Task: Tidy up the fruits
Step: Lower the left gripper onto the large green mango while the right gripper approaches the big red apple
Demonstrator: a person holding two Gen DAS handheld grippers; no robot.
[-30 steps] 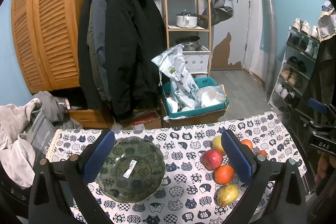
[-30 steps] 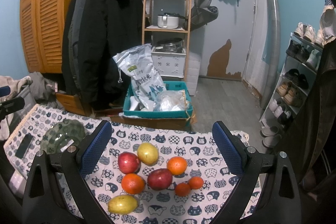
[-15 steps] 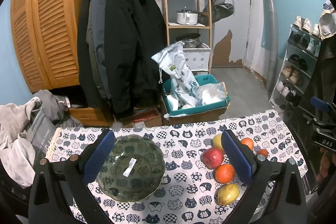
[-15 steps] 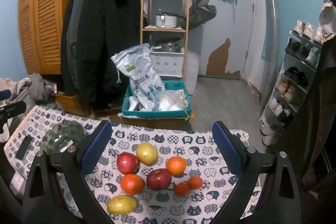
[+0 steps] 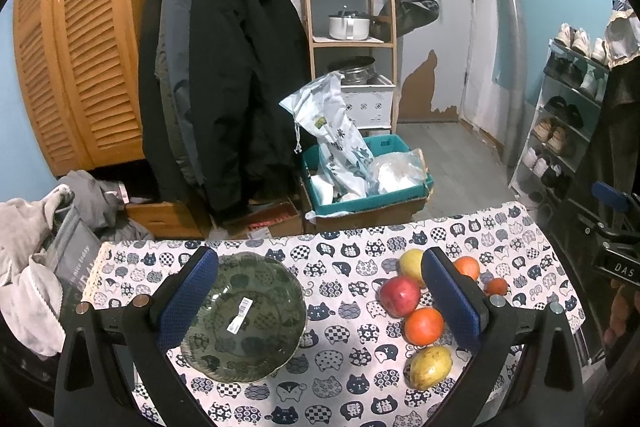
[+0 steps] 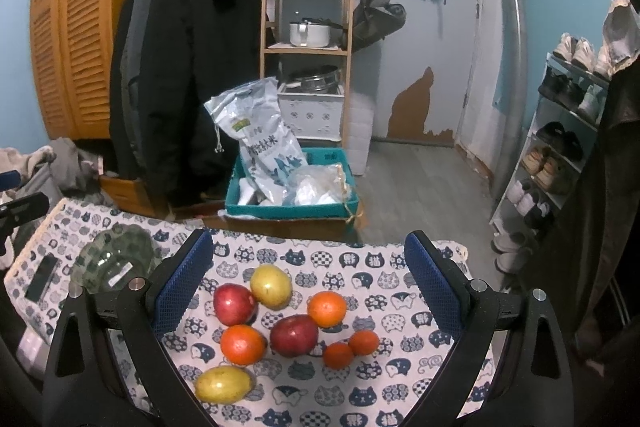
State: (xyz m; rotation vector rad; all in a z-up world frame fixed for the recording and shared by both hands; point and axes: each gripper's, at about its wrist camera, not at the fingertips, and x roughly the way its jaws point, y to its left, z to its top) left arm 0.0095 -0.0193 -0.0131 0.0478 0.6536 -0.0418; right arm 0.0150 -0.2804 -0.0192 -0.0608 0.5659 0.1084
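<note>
Jaws are wide open on both sides and hold nothing. My left gripper hangs above the desk with the green bowl between its fingers, and my right gripper hangs above the fruits.

Going from left to right on the desk: a dark phone lies at the far left edge, then comes the bowl, which has no fruit in it and a white sticker inside. To the right of it, well apart, the fruits lie in a loose group on the cat-pattern cloth: a yellow fruit nearest to me, a red apple, an orange, a second yellow fruit, a darker apple, another orange and two small mandarins touching each other.

I judge that nothing is sorted yet, and the first step is to pick one fruit. To do it well I would lower the right gripper over a fruit at the edge of the group, maybe the near yellow one, because it has free space around. The round ones may roll, so I should close slowly around the widest part. The left gripper could steady the bowl.
</note>
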